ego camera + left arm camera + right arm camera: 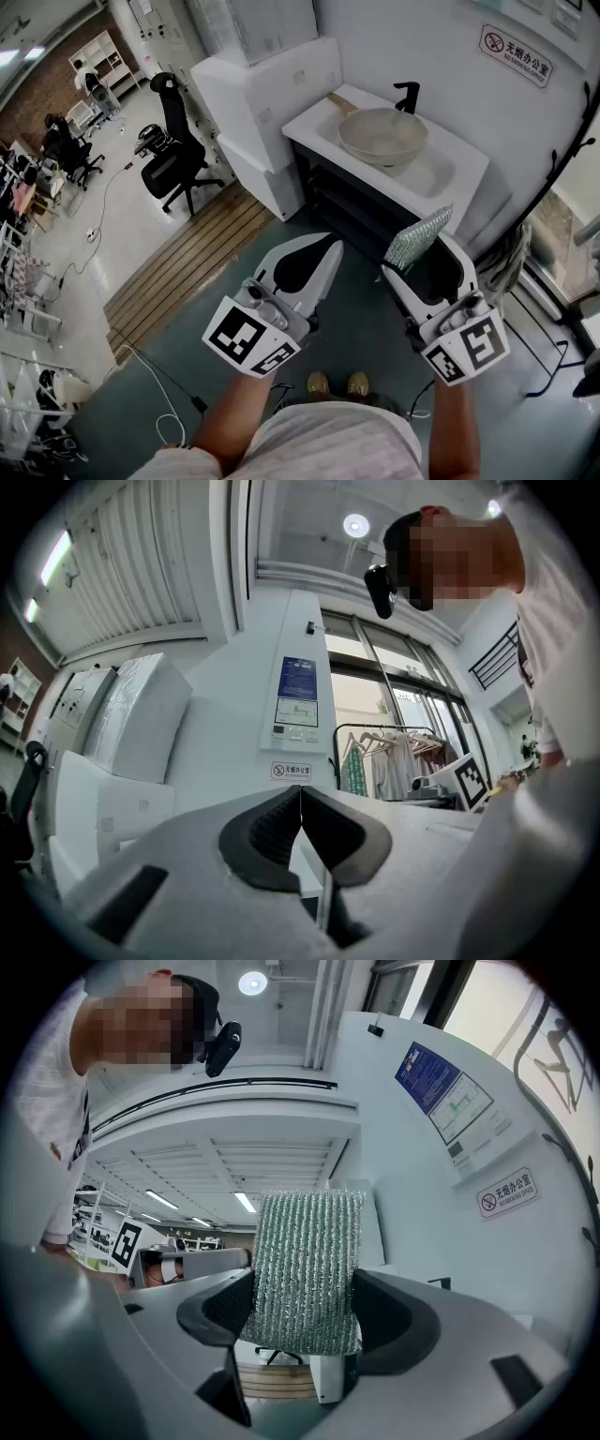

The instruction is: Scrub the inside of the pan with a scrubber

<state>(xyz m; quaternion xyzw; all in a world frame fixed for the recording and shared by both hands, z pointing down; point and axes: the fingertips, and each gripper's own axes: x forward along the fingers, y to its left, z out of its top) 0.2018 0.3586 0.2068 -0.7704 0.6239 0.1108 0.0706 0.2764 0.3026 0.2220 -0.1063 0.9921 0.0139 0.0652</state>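
Note:
A beige pan [382,134] with a wooden handle rests in the white sink [441,174] of a counter at the far wall, beside a black tap [409,96]. My right gripper [419,251] is held well short of the counter and is shut on a silvery green scrubber [418,236], which stands up between its jaws [307,1271]. My left gripper [323,258] hangs to its left, jaws pressed together with nothing between them [300,825]. Both grippers point upward and away from the pan in their own views.
White boxes [267,89] are stacked left of the counter. A wooden floor mat [192,259] lies below them and a black office chair [176,155] stands beyond. Cables trail on the floor [159,394]. My feet [337,383] are below the grippers.

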